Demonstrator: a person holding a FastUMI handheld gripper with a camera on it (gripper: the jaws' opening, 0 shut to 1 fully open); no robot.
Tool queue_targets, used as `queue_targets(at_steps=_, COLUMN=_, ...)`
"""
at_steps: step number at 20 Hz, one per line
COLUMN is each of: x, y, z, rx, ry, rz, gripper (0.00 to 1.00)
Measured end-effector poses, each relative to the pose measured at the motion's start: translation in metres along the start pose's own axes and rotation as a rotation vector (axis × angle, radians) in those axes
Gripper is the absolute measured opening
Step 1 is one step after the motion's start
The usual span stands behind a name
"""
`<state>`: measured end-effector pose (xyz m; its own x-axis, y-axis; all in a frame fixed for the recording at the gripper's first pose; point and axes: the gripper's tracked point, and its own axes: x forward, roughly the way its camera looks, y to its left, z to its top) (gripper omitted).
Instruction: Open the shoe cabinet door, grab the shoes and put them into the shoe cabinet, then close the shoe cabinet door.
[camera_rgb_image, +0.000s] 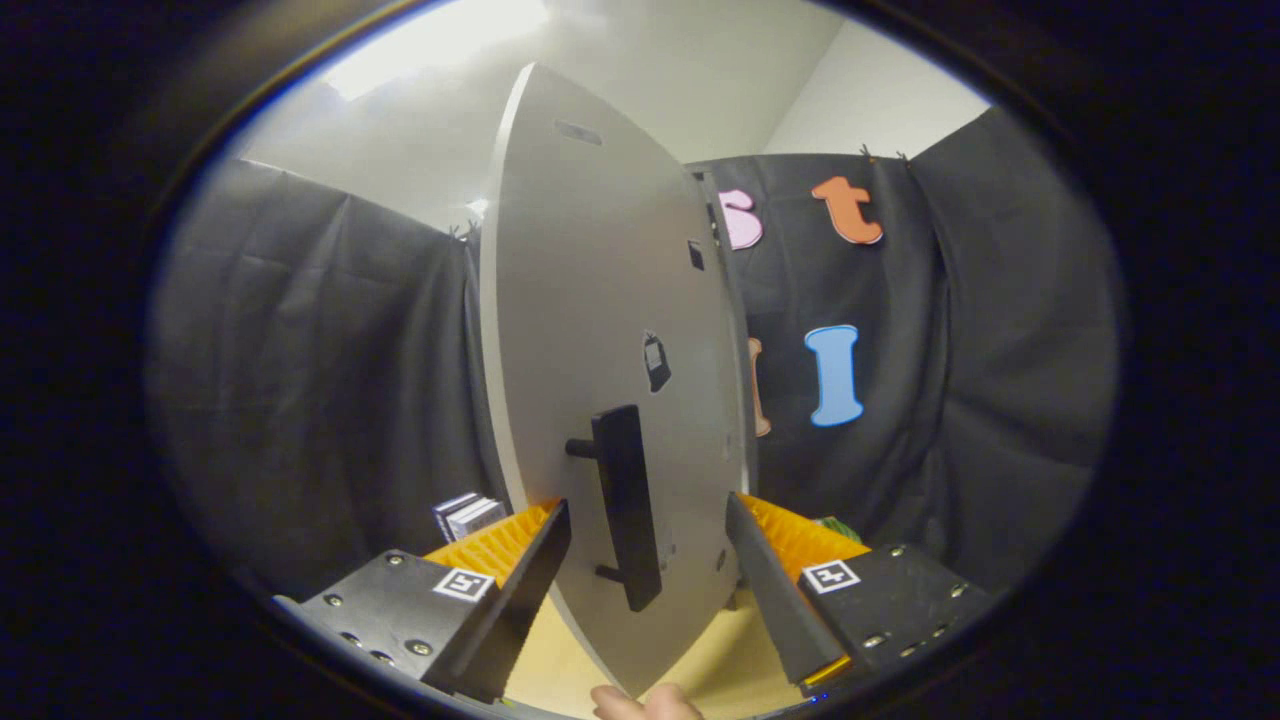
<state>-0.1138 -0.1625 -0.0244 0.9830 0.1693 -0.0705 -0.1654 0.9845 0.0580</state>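
Note:
The white shoe cabinet door (590, 330) stands close in front of me, swung partly open and seen at an angle. Its black bar handle (627, 505) runs upright on two short posts, low on the door. My gripper (648, 515) is open, and the handle sits between its two fingers without either finger pressing on it. The left fingertip (553, 530) lies just left of the handle, the right fingertip (745, 525) farther off near the door's hinge edge. No shoes are in sight.
Black cloth walls close the booth behind and to both sides of the door. A small stack of boxes (468, 515) sits on the floor beyond the left finger. A person's fingers (645, 703) touch the door's lower edge. The floor (560, 660) is pale wood.

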Motion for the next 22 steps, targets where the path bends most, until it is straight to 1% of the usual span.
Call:
queue_targets(at_steps=4, x=0.032, y=0.034, z=-0.006, rx=0.035, ry=0.019, rz=0.061, gripper=0.96)
queue_targets(at_steps=12, x=0.112, y=0.098, z=-0.016, rx=0.084, ry=0.037, rz=0.112, gripper=0.98)
queue_targets(at_steps=16, x=0.149, y=0.122, z=-0.018, rx=0.07, ry=0.036, rz=0.101, gripper=0.99)
queue_targets(at_steps=21, x=0.183, y=0.133, z=-0.02, rx=0.082, ry=0.031, rz=0.064, gripper=0.98)
queue_targets(at_steps=22, x=0.189, y=0.136, z=-0.019, rx=0.077, ry=0.027, rz=0.058, gripper=0.99)
